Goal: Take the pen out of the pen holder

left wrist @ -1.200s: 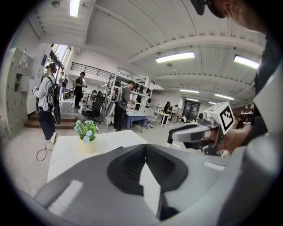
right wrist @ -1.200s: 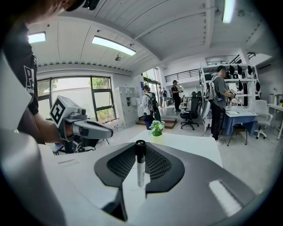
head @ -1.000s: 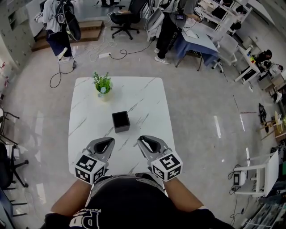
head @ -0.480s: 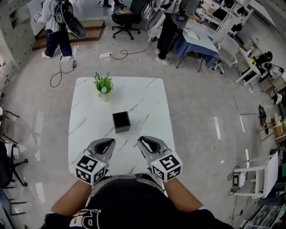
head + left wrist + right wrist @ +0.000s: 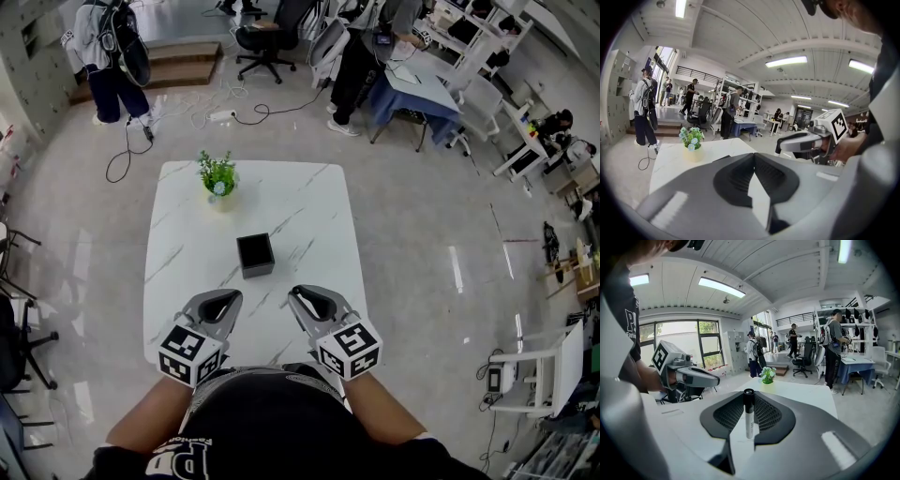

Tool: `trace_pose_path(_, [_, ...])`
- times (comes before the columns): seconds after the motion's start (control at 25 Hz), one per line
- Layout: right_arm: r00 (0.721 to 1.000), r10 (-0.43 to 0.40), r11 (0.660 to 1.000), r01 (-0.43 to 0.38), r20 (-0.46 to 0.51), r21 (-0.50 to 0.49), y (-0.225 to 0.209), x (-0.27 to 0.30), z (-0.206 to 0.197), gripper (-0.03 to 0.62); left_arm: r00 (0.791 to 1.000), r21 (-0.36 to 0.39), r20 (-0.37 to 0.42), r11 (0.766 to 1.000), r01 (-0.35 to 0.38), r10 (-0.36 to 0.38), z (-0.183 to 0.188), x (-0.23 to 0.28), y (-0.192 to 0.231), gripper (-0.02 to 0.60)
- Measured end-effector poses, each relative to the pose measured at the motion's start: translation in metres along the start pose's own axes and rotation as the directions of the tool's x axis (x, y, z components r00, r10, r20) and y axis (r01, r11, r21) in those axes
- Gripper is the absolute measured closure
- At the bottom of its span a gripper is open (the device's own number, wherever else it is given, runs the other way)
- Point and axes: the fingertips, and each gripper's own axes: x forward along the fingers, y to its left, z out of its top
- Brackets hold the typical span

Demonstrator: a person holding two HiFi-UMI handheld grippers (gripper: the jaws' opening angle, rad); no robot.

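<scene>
Over the last second almost nothing has changed on the marble table (image 5: 309, 206). Both grippers stay low at its 6 o'clock edge, and only a person (image 5: 111, 54) far behind (at about 11 o'clock) has walked a little. The right gripper (image 5: 300, 300) has its jaws clamped on the pen (image 5: 749, 414), which stands upright between them. The left gripper (image 5: 228, 300) has its jaws together on nothing. The black pen holder (image 5: 254, 255) sits at 12 o'clock from the grippers, well apart from them, with a potted plant (image 5: 217, 180) beyond it at 11 o'clock. I judge that the pen is already out of the holder, so the task looks finished.
</scene>
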Motion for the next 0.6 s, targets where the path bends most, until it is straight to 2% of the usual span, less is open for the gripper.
trace_pose_path(0.6, [1.0,0.002,1.0,-0.002,-0.008,0.003,-0.0009,0.003,-0.004,0.528,1.0,-0.002,0.003,1.0,-0.004,0.004,-0.0012,0.0015,0.0039,0.525])
